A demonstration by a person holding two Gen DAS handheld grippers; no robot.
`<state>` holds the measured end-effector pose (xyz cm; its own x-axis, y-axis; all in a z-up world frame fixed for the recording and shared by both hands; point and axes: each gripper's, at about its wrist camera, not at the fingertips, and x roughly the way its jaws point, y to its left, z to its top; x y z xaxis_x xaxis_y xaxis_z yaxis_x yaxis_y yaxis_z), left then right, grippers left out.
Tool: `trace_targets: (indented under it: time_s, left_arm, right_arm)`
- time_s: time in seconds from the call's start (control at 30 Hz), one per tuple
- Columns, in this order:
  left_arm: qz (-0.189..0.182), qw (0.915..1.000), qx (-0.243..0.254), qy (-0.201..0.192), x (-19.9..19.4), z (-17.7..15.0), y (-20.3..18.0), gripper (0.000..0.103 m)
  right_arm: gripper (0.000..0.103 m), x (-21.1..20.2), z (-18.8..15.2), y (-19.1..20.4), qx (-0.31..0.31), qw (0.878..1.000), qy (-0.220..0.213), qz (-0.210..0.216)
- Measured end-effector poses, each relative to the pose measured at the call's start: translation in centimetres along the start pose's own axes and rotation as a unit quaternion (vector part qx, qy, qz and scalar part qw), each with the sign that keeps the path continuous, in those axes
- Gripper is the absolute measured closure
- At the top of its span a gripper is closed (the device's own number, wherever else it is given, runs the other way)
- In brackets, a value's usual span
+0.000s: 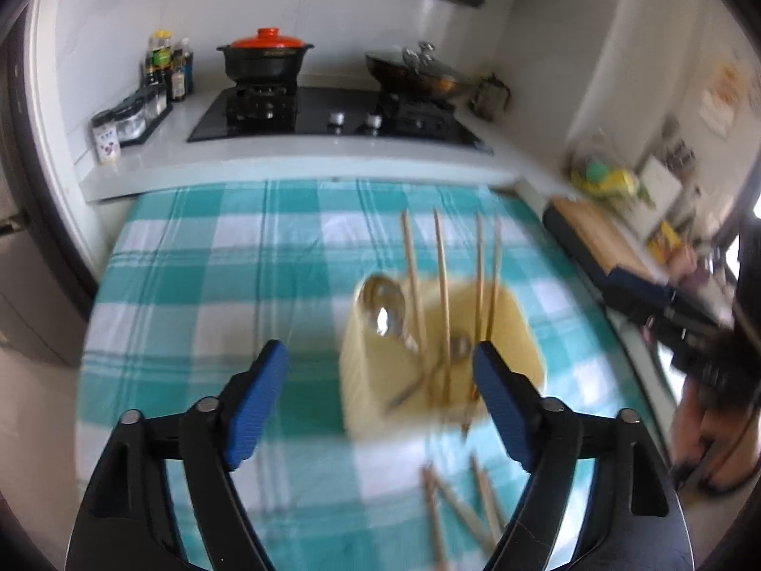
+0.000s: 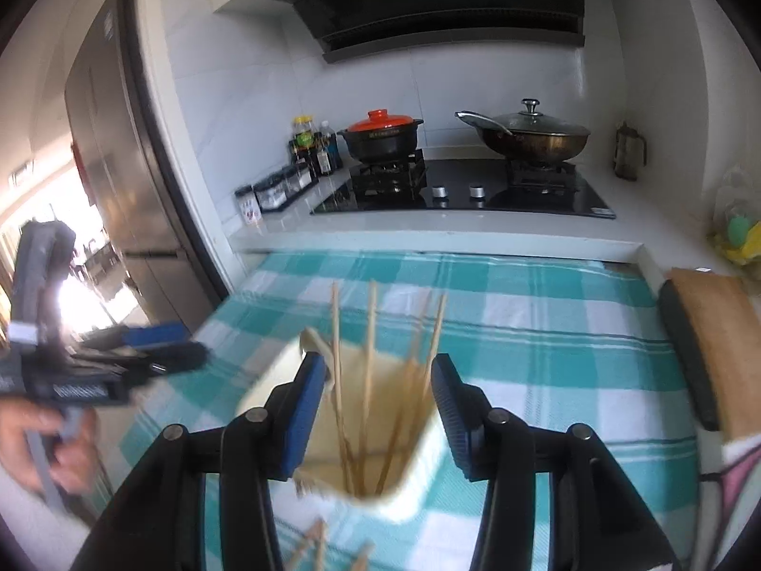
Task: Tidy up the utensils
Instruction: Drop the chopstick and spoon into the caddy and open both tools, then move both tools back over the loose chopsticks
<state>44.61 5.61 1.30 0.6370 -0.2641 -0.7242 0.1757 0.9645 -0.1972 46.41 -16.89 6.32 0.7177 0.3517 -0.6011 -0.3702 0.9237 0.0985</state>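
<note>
You are hovering both grippers over the cream holder [image 1: 442, 357], standing mid-cloth with chopsticks [image 1: 442, 285] and spoons [image 1: 383, 309] upright inside. Left gripper [image 1: 380, 404] is spread wide, empty; right gripper [image 2: 378, 409] is parted, gripping nothing (blur hides details). Loose chopsticks [image 1: 456, 509] are lying nearer, presumably next.

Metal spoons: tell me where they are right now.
In the left wrist view the metal spoons stand in the cream utensil holder on the checked tablecloth, left of the upright chopsticks, ahead of the open left gripper.
</note>
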Motion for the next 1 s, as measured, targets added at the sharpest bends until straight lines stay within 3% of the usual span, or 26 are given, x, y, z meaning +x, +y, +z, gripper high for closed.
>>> trace_targets:
  time_s: [0.1, 0.27, 0.43, 0.5, 0.7, 1.0]
  left_arm:
    - [0.007, 0.9993, 0.022, 0.028, -1.7, -4.8, 0.2, 0.010]
    - [0.020, 0.9972, 0.027, 0.067, -1.6, -14.1, 0.0, 0.010]
    - [0.057, 0.9962, 0.006, 0.065, 0.6, -20.5, -0.4, 0.010]
    - [0.080, 0.9953, 0.001, 0.055, 1.7, -21.7, -0.6, 0.010]
    - [0.096, 0.9952, -0.001, 0.018, 3.2, -21.7, -0.7, 0.010]
    - [0.113, 0.9930, -0.006, 0.035, 5.4, -22.7, 0.2, 0.010]
  right_arm:
    - [0.051, -2.5, -3.4, -0.1, -0.027, 0.999, 0.032, -0.019]
    - [0.047, -4.6, -13.8, -1.4, -0.037, 0.992, 0.100, -0.061]
    - [0.047, -4.9, -24.0, -2.7, -0.017, 0.984, 0.132, -0.115]
    - [0.047, -4.9, -26.0, -3.0, -0.006, 0.982, 0.127, -0.137]
    - [0.047, -4.5, -27.8, -3.4, 0.014, 0.980, 0.109, -0.164]
    - [0.045, -4.5, -28.4, -4.0, 0.040, 0.981, 0.112, -0.152]
